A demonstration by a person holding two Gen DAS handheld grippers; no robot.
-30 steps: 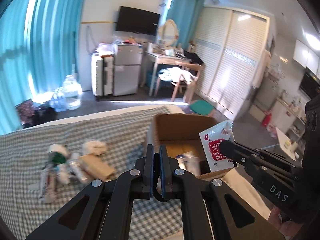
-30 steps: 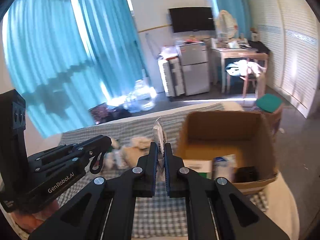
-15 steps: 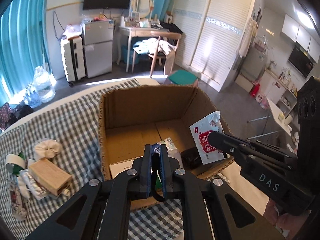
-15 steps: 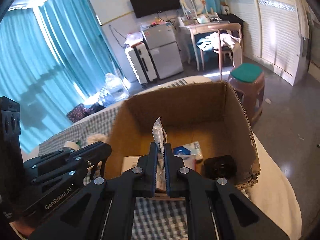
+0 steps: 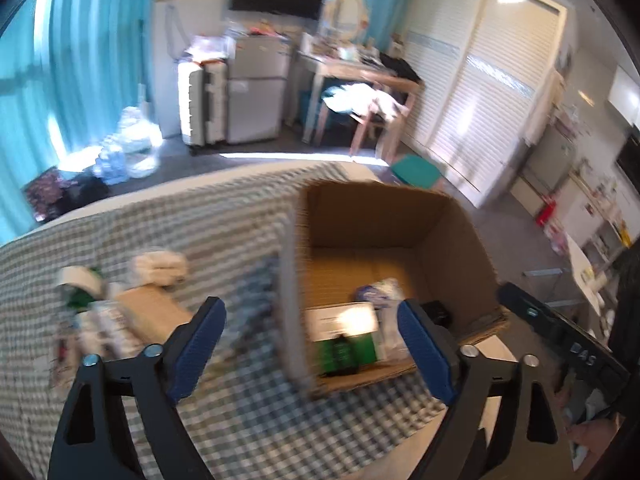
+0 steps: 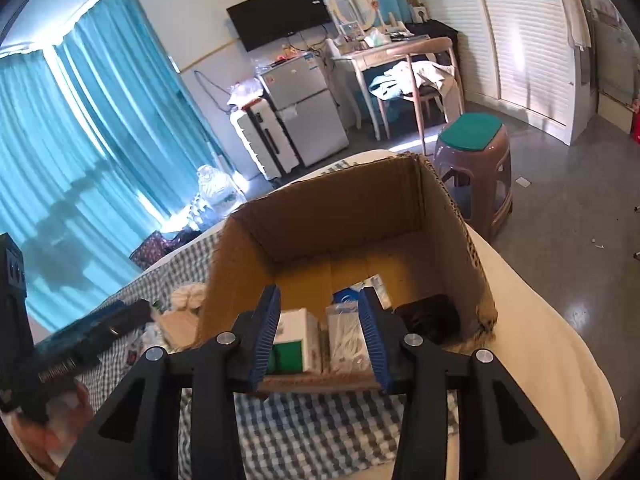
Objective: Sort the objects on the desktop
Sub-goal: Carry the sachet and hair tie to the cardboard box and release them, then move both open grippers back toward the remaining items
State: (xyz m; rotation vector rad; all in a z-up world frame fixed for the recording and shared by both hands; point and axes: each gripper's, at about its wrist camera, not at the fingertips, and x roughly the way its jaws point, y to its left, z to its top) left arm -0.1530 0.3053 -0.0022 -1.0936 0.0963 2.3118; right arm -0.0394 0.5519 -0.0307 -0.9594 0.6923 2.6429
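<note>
Right wrist view: your right gripper (image 6: 318,334), jaws just opened and empty, hangs over the cardboard box (image 6: 448,216) holding sorted items. Your left gripper (image 5: 310,350) has likewise just spread wide, empty. Release done; next, fetch from the pile (image 5: 120,300) on the bed (image 5: 240,420).

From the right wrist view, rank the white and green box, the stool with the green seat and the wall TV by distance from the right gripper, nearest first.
From the right gripper, whose jaws have just been opening with nothing between them:
1. White and green box: inside the cardboard box, just past the left finger.
2. Stool with the green seat: on the floor, beyond the box to the right.
3. Wall TV: on the far wall.
</note>
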